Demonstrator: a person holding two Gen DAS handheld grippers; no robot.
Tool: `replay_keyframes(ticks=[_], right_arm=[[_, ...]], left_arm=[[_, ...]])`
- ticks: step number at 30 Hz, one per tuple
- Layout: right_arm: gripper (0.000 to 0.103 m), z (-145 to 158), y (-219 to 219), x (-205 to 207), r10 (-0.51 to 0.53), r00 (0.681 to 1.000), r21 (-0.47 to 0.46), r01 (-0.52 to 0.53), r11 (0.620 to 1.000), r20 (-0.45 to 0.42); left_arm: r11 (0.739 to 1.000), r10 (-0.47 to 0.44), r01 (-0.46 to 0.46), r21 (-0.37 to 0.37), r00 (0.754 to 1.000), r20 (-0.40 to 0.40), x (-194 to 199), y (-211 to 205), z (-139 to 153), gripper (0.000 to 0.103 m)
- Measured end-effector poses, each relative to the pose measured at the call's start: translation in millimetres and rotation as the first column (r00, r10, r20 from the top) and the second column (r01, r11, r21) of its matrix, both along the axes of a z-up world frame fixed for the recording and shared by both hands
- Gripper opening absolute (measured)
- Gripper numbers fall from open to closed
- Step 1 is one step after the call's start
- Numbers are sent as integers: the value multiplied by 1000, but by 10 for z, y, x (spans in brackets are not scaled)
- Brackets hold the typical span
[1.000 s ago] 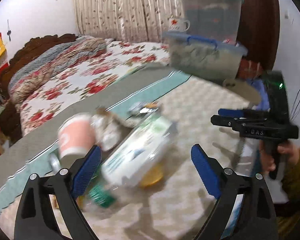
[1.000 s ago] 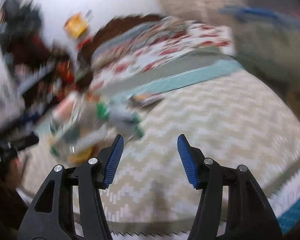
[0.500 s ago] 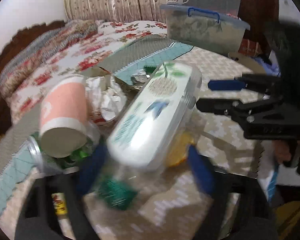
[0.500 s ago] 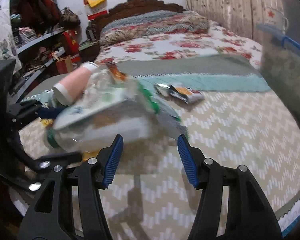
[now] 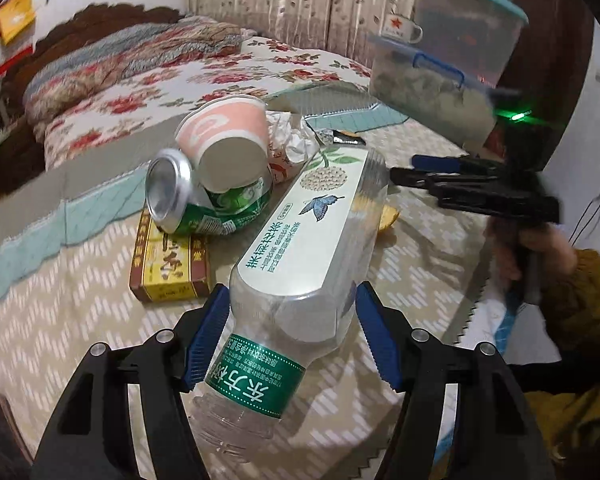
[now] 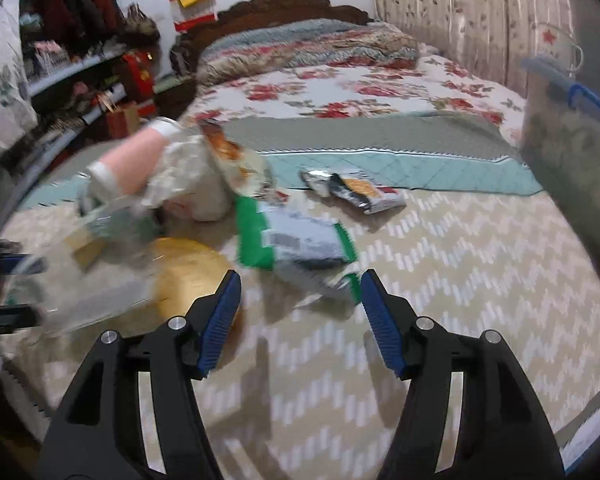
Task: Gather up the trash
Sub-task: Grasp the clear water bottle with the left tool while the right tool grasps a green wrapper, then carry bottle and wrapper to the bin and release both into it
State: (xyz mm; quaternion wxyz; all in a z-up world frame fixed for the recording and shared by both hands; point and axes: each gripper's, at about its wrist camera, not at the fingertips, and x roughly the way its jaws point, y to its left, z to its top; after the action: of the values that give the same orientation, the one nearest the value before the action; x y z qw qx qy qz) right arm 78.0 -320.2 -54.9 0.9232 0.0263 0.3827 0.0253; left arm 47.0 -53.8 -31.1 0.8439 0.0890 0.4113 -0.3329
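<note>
Clear plastic bottle with green label (image 5: 296, 280) lies atop the tabletop (image 5: 60, 320) trash pile, between the closing left hand-held gripper (image 5: 290, 334) pads (contact unclear); next: clamp, lift; right hand-held gripper (image 6: 300, 322) open, empty.

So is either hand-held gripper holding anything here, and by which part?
The left hand-held gripper has just closed around the bottle, near its base. The right hand-held gripper has just opened and holds nothing.

The pile of trash (image 6: 148, 200) at the right view's left side is smeared by motion blur.
</note>
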Motion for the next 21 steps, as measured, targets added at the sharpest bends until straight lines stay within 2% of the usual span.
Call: replay_keyframes(ticks=[4,7,8,9,12,15,21], right_arm=[[70,-110,116,270,46,997,-62,-49,997,-63],[68,-166,126,387,54,995,-51,-58,997,-78],[48,-174,77,397,54,996,-19,-56,998,-74],[18,-177,22,397,53,996,13,-52,999,-72],[14,-130,-202,267,10,999,110,-7,994,-31],[14,-45,-419,-8,-42,999,166,38,985,19],[14,-62,-965,-717,-185,981,278,163,947,56]], left_arm=[[999,-2,2,-38,1000,-6,-12,4,119,61],[1000,9,-8,-18,1000,27,-58,-19,185,61],[1000,5,-5,-26,1000,17,-58,-22,187,61],[999,3,-3,-37,1000,1,-53,-26,191,61],[999,-8,7,-41,1000,-5,-63,-83,221,60],[998,-38,37,-54,999,-1,-61,-212,270,60],[988,-145,145,-59,989,0,-38,-795,350,60]])
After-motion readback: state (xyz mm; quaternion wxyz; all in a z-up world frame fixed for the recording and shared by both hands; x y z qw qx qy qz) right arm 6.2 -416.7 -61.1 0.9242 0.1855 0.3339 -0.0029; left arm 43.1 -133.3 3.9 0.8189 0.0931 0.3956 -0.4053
